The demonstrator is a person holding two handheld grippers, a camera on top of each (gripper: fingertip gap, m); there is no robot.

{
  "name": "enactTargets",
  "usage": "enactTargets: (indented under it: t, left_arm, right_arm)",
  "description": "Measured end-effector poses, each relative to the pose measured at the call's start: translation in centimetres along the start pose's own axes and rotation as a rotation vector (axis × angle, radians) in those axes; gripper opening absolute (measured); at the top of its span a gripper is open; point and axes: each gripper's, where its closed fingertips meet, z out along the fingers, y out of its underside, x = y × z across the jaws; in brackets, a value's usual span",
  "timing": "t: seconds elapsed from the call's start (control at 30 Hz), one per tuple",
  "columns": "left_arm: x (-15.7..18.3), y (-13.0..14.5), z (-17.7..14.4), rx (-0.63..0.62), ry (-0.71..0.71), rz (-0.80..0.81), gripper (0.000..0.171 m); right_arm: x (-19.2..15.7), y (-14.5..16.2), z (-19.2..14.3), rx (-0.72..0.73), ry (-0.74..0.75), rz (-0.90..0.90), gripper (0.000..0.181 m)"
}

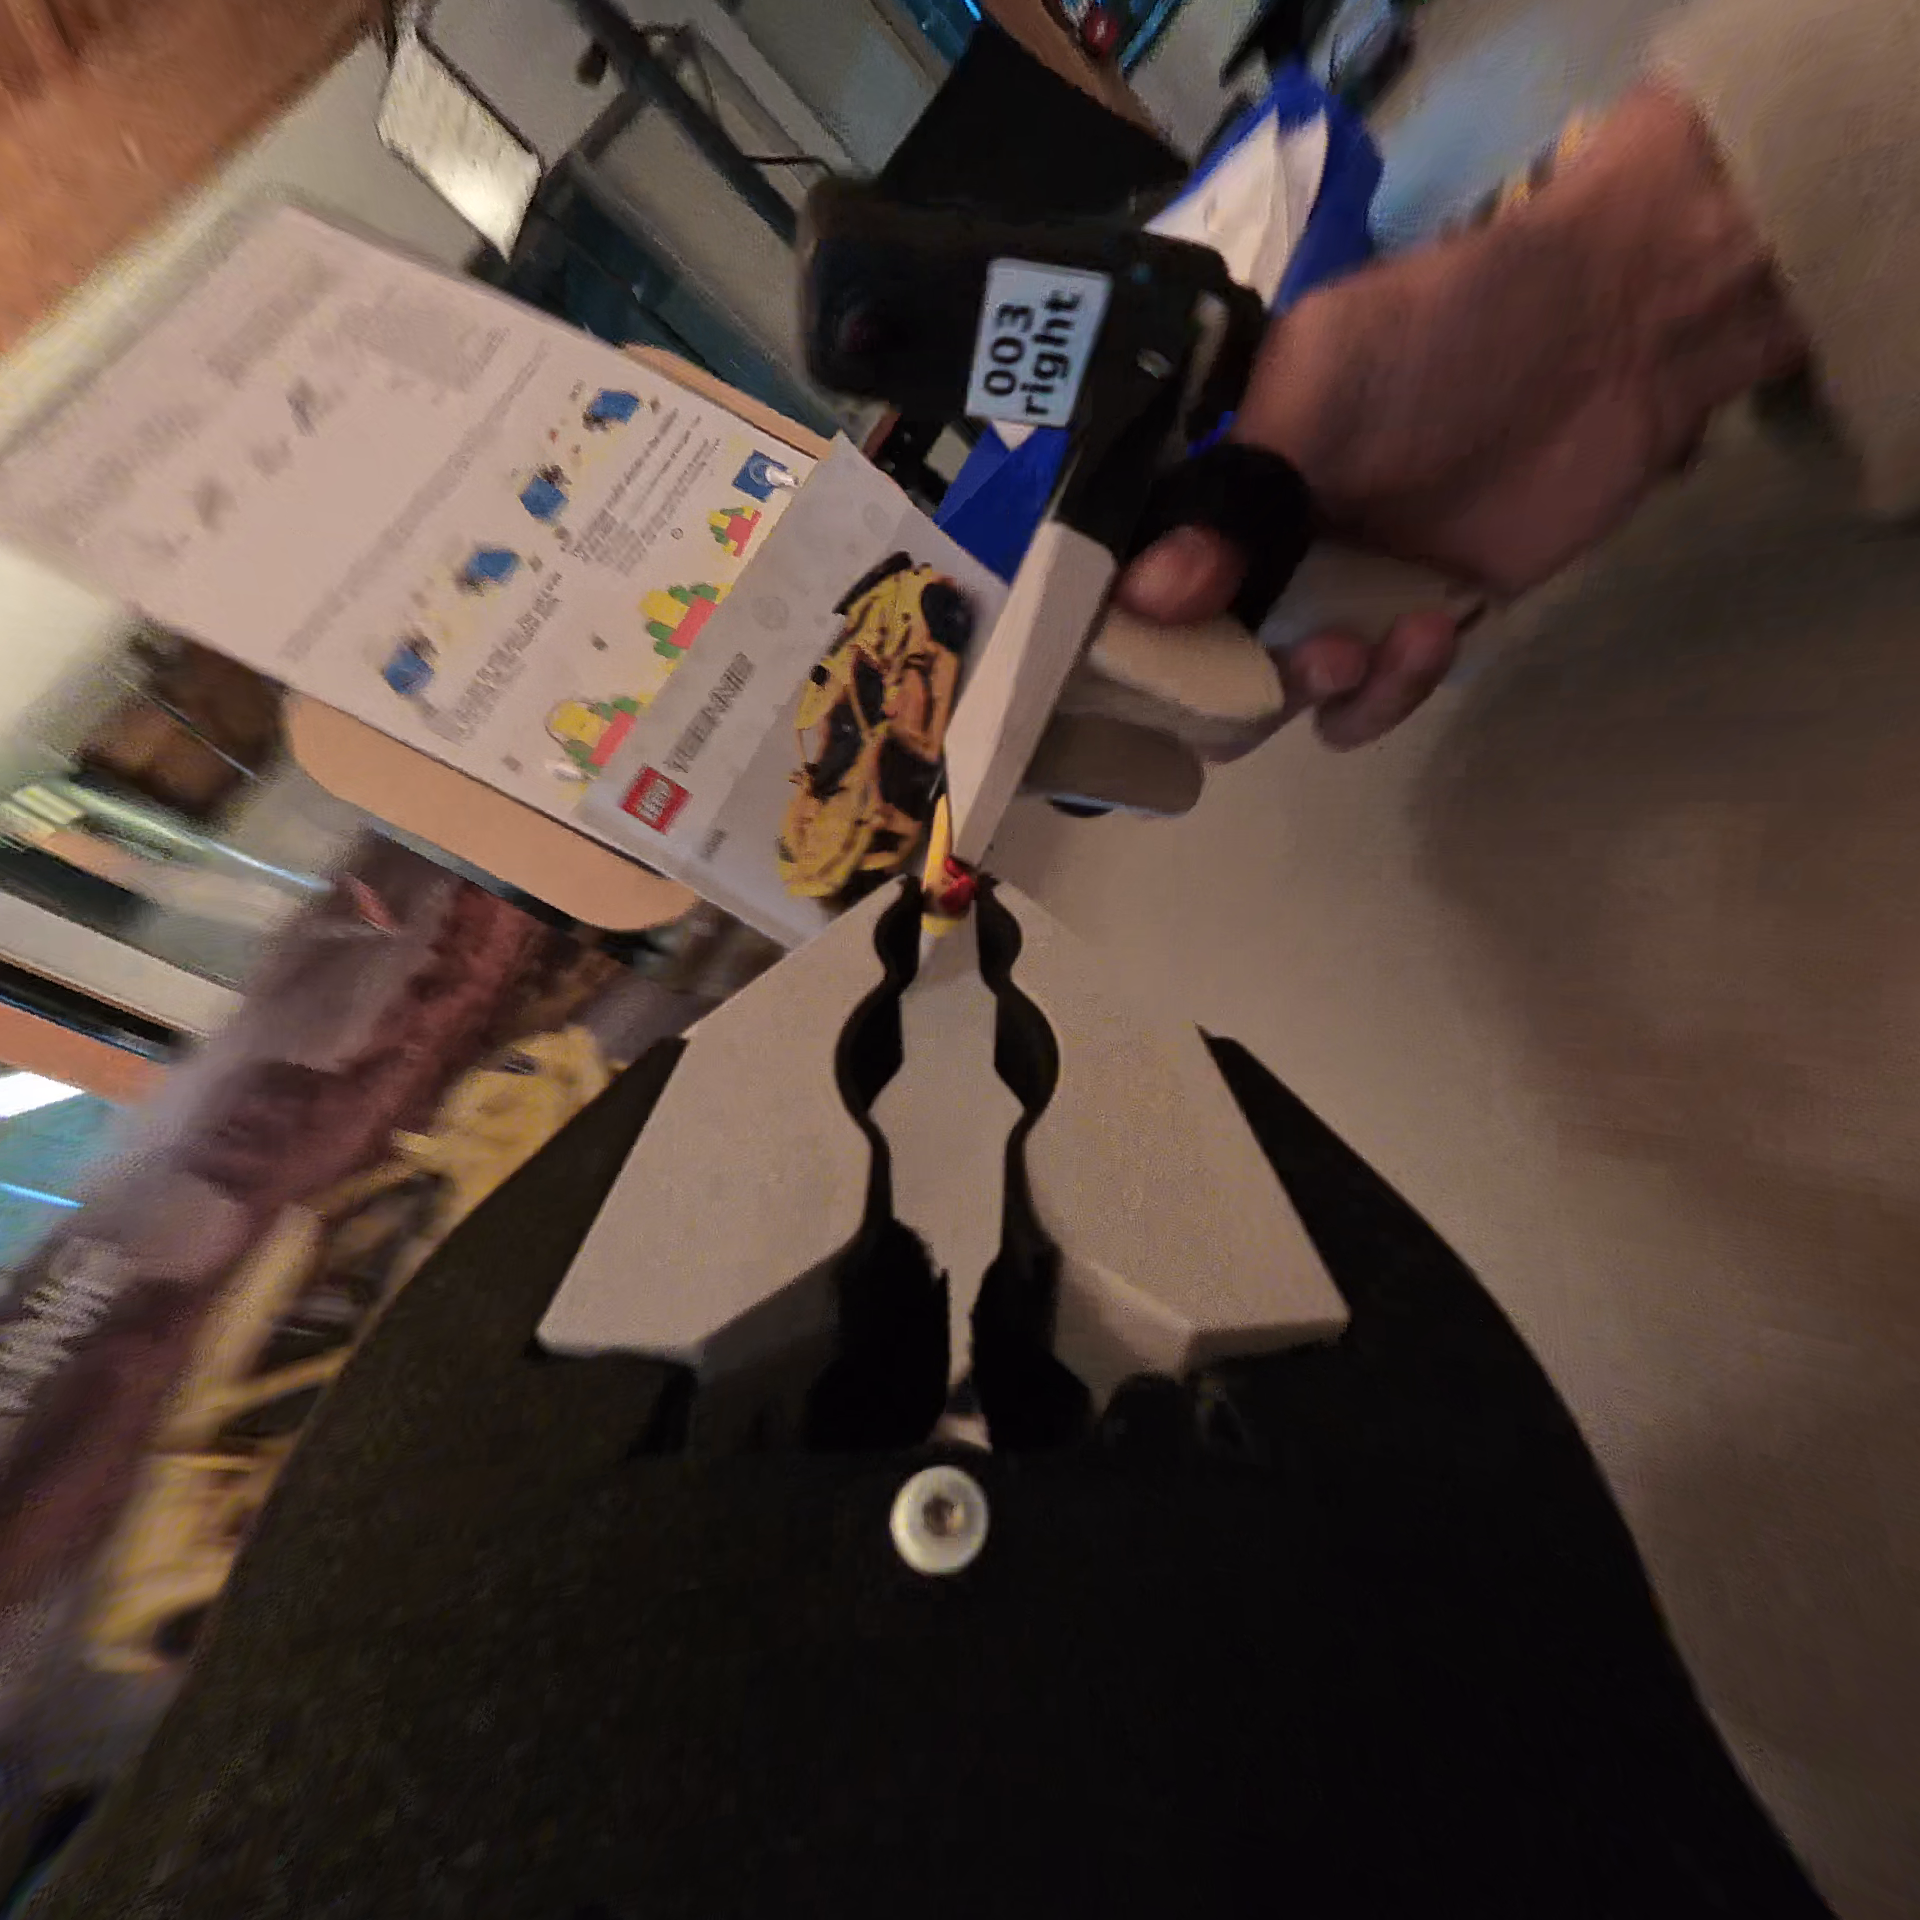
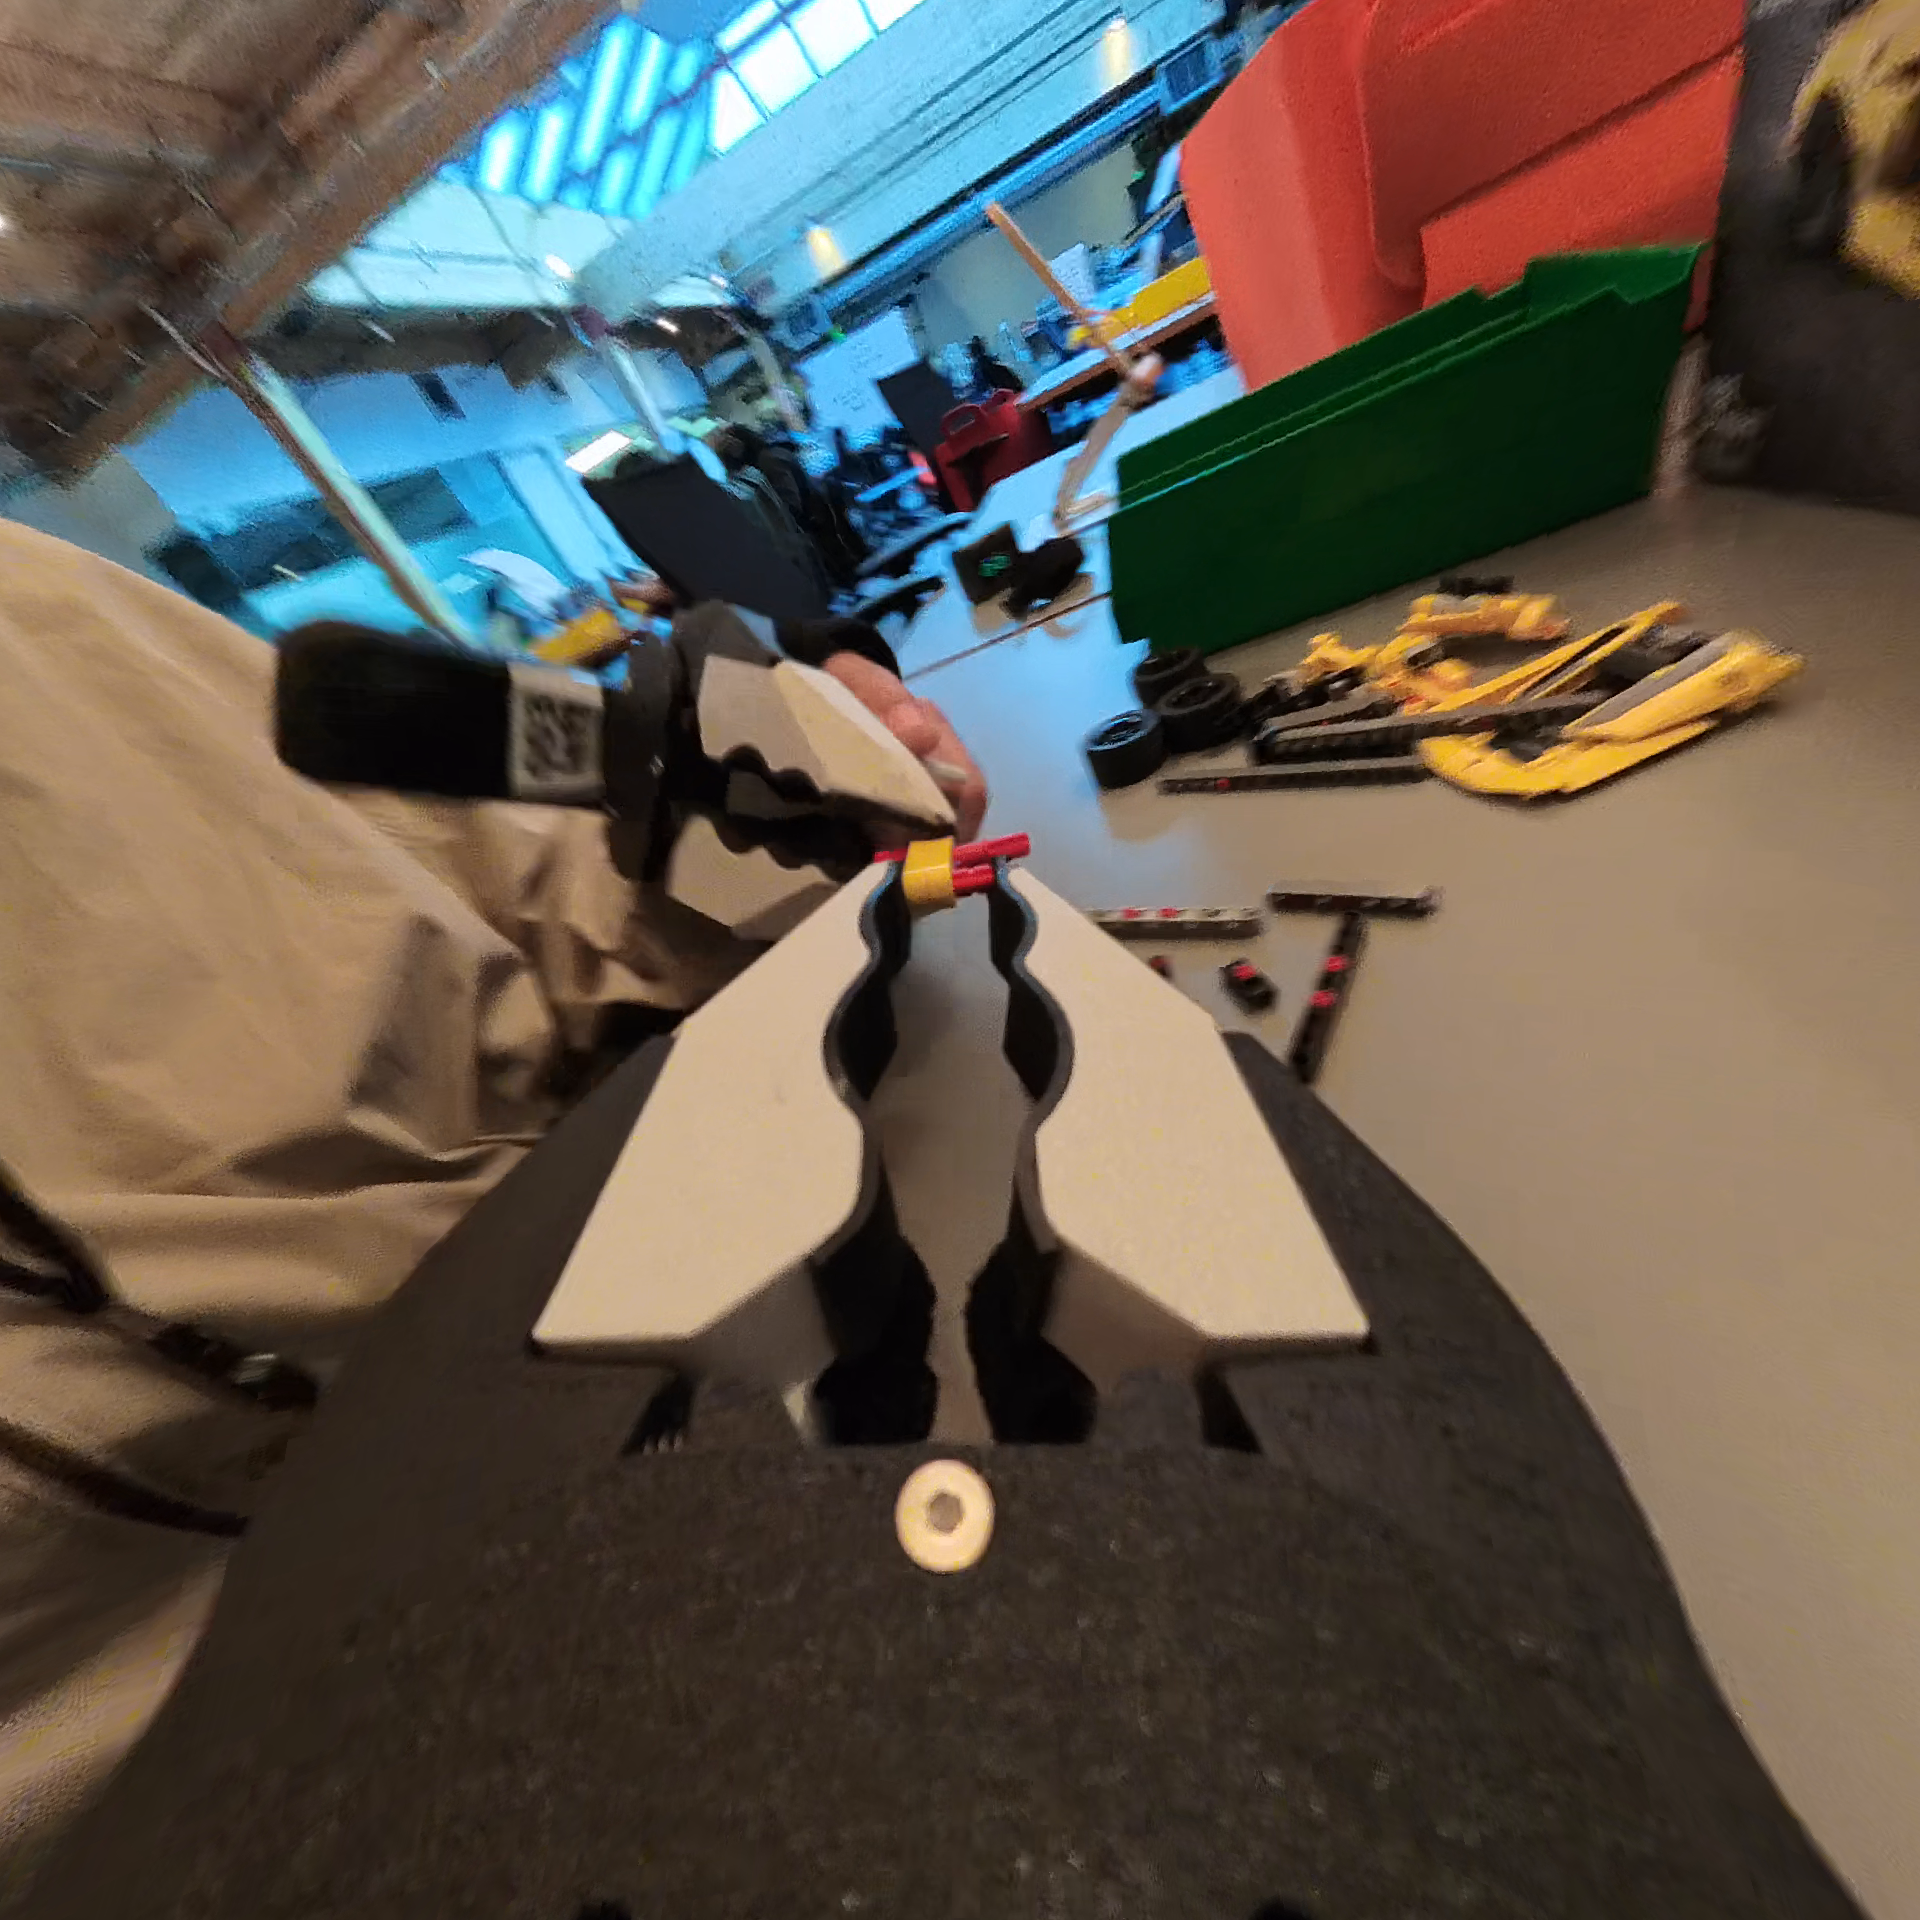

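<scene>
— Grippers first: how do they stand?

— The left gripper (image 1: 943,906) and the right gripper (image 2: 945,883) meet tip to tip above the grey table (image 2: 1558,1143). Between them sits a small yellow piece (image 2: 928,871) with red pins (image 2: 987,852) through it. The right one's tips are closed on the yellow piece; the left one's tips press at the same piece, though blur hides exactly which part they pinch.

— What lies around?

— An instruction booklet (image 1: 810,727) with a yellow car on its cover, beside a printed sheet (image 1: 364,499). On the table, well apart from the grippers: black wheels (image 2: 1174,707), yellow body panels (image 2: 1579,707), black beams (image 2: 1340,935) and a green bin (image 2: 1403,488) before an orange sofa (image 2: 1455,156).

— And the person?

— A hand (image 1: 1455,416) grips the right gripper's handle; a beige sleeve (image 2: 260,935) fills the left of the right wrist view.
</scene>
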Motion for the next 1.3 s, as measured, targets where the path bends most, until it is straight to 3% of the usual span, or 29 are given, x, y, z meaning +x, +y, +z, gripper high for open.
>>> enactTargets:
  t: [0.1, 0.2, 0.3, 0.4, 0.5, 0.6, 0.9, 0.97, 1.1, 1.2, 1.3]
  left_arm:
    - [-1.2, 1.4, 0.3, -0.022, 0.128, -0.492, 0.03]
    - [-2.6, 0.6, -0.1, 0.156, 0.33, -1.117, 0.029]
    - [-3.2, 0.2, -0.5, 0.293, 0.501, -1.468, 0.029]
    - [-2.6, 0.6, -0.1, 0.273, 0.53, -1.503, 0.029]
    - [-2.5, 0.3, -0.1, 0.305, 0.559, -1.546, 0.027]
    - [-2.4, -0.3, -0.4, 0.35, 0.611, -1.576, 0.009]
    - [-2.5, -0.1, -0.4, 0.365, 0.625, -1.615, 0.007]
    - [-2.4, 0.1, -0.4, 0.342, 0.597, -1.552, 0.007]
    - [-2.5, 0.2, -0.7, 0.317, 0.565, -1.429, 0.007]
    - [-2.3, -0.4, -0.9, 0.337, 0.584, -1.401, 0.007]
    - [-1.7, -0.7, -0.9, 0.319, 0.601, -1.365, 0.007]
  right_arm:
    - [1.6, -0.4, -0.3, -0.029, 0.178, -0.266, 0.014]
    - [1.8, -1.2, -0.1, -0.007, 0.328, -0.571, 0.014]
    - [1.4, -1.3, 0.8, -0.004, 0.378, -0.716, 0.014]
    - [1.0, -2.7, 0.7, 0.085, 0.386, -0.712, 0.014]
    - [0.6, -2.7, 0.7, 0.088, 0.373, -0.725, 0.014]
    - [0.7, -2.5, 0.8, 0.066, 0.382, -0.739, 0.014]
    - [1.1, -1.8, 1.2, 0.013, 0.41, -0.789, 0.014]
    - [1.2, -1.6, 1.2, 0.029, 0.388, -0.7, 0.014]
    - [0.3, -3.5, -0.1, 0.254, 0.214, -0.28, 0.032]
    - [-0.2, -3.2, 0.1, 0.256, 0.061, -0.039, 0.028]
    - [-0.9, -2.6, 0.8, 0.244, -0.023, 0.038, 0.02]
